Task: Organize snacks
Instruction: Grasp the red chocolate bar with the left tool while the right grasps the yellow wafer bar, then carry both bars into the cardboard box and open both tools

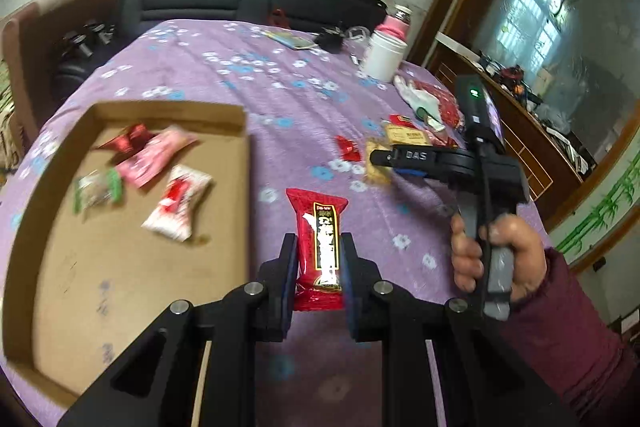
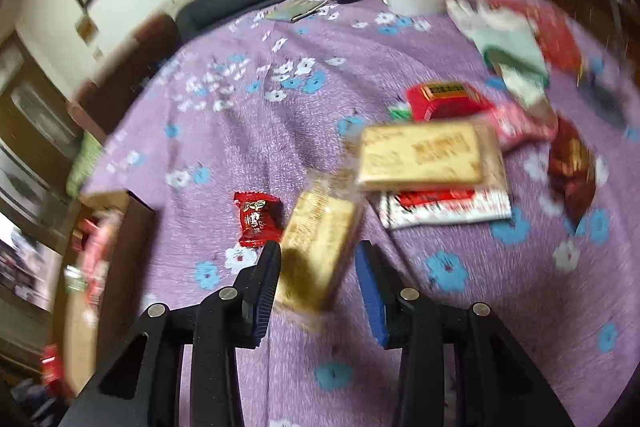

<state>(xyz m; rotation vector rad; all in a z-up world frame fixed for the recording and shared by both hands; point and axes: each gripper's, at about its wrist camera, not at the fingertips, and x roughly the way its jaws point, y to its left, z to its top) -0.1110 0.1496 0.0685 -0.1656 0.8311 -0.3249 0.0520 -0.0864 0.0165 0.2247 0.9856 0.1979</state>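
My left gripper [image 1: 319,247] is shut on a long red snack packet [image 1: 320,247] and holds it above the purple cloth, just right of the cardboard box [image 1: 224,291]. The box holds several wrapped snacks, among them a white and red one [image 1: 178,203] and a pink one [image 1: 154,155]. My right gripper [image 2: 318,259] is open, its fingers on either side of a tan biscuit pack [image 2: 318,251] lying on the cloth. The right gripper [image 1: 380,159] also shows in the left wrist view, over the same pack. A small red candy [image 2: 256,213] lies to its left.
A second biscuit pack [image 2: 424,155], a red and white sachet [image 2: 448,211], a red box [image 2: 444,99] and other wrappers lie beyond the right gripper. A white jar [image 1: 382,55] and a pink bottle stand at the table's far edge. A dark sofa is behind.
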